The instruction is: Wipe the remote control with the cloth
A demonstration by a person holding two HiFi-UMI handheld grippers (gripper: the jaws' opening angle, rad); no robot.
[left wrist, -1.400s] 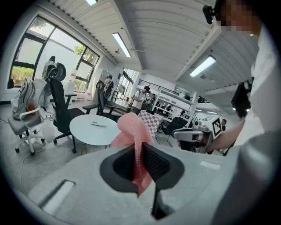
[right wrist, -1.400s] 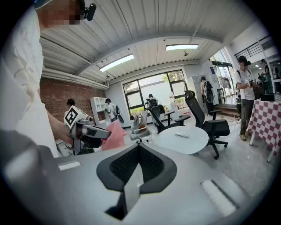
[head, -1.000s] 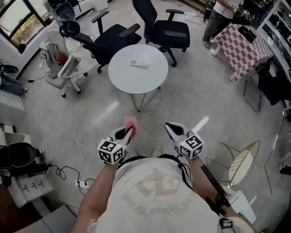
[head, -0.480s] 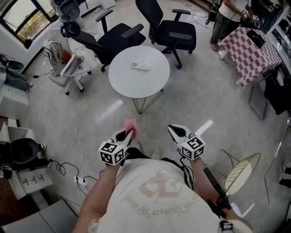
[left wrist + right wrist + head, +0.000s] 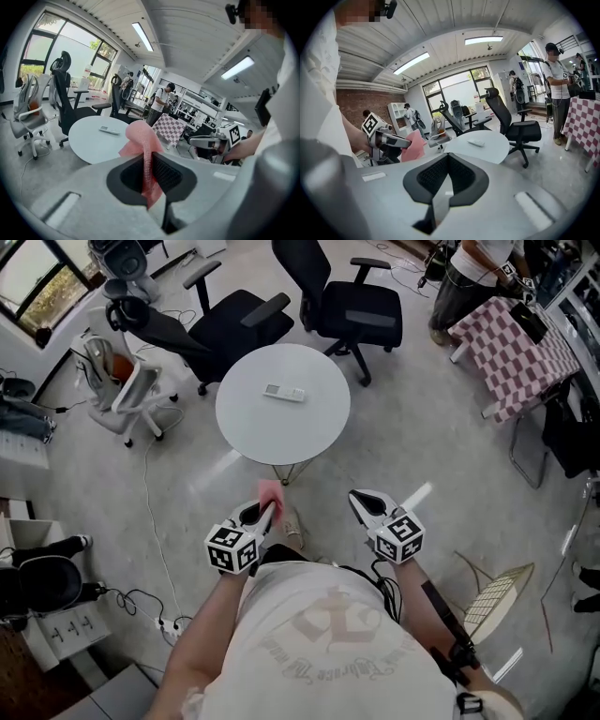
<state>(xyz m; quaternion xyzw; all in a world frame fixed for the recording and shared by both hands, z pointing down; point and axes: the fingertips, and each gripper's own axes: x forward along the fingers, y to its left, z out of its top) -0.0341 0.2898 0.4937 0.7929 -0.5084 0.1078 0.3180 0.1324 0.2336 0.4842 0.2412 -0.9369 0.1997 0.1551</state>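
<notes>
While my left tool (image 5: 265, 513) stays clamped on the pink cloth (image 5: 270, 493) (ready for wiping), my right tool (image 5: 366, 503) is closed, empty; the remote control (image 5: 284, 392) lies on the round surface (image 5: 309, 427) ahead.

Bright, even indoor light throughout. Daylight enters through tall windows (image 5: 70, 51), and long ceiling lamps (image 5: 144, 36) glow overhead. The pale floor (image 5: 422, 427) shows soft glare streaks; the shadow beneath the round white surface (image 5: 281, 427) is faint. The left gripper view and right gripper view are round fisheye pictures, dark at the corners, lines bending near the edges. The pink cloth (image 5: 140, 138) looks sharp.
</notes>
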